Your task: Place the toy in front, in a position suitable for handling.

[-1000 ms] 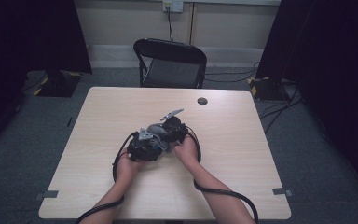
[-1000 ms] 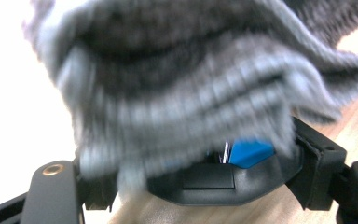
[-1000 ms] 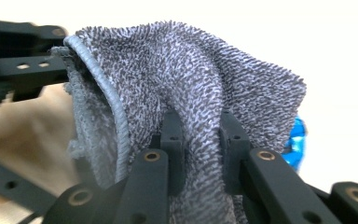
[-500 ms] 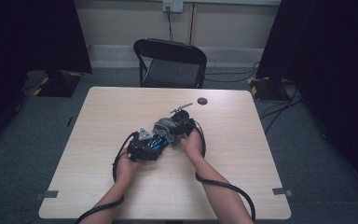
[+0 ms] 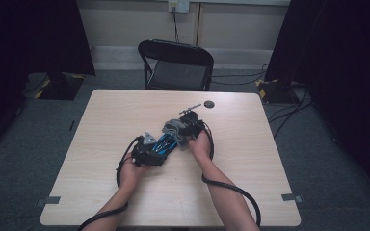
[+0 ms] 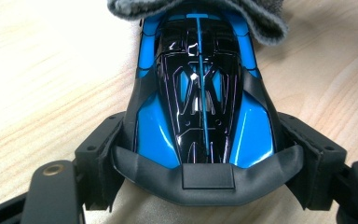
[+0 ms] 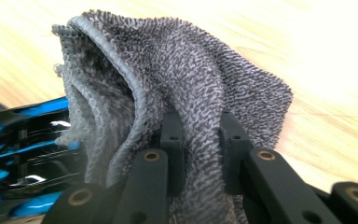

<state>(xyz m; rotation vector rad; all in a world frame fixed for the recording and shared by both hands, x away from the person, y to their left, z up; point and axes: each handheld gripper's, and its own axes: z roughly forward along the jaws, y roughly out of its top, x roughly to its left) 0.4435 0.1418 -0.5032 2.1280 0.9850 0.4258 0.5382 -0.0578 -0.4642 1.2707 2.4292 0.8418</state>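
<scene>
Toy car (image 6: 200,93), blue and black, lies on the wooden table (image 5: 101,115) near its middle, held at the wide rear end by the left gripper (image 6: 200,158). In the left gripper view, both jaws press against the car's flanks just ahead of the dark rear bumper, so the jaws stand wide yet are closed on the body. The car's nose points away from that camera and runs under a grey knitted cloth (image 6: 261,18).

Right gripper (image 7: 200,140) has its jaws drawn close together and pinches a fold of the grey cloth (image 7: 191,79) between the pads. The cloth bunches up above the jaws, with a hemmed edge curling at the left. Blue and black bodywork of the car (image 7: 23,140) shows just beside it, and the cloth appears to touch the car, though the blur leaves this uncertain.

In the high view, the left gripper (image 5: 147,151) and right gripper (image 5: 183,126) sit close together with the car (image 5: 166,142) between them. A small dark round object (image 5: 208,104) lies apart near the table's far edge. A black folding chair (image 5: 176,65) stands beyond the table.
</scene>
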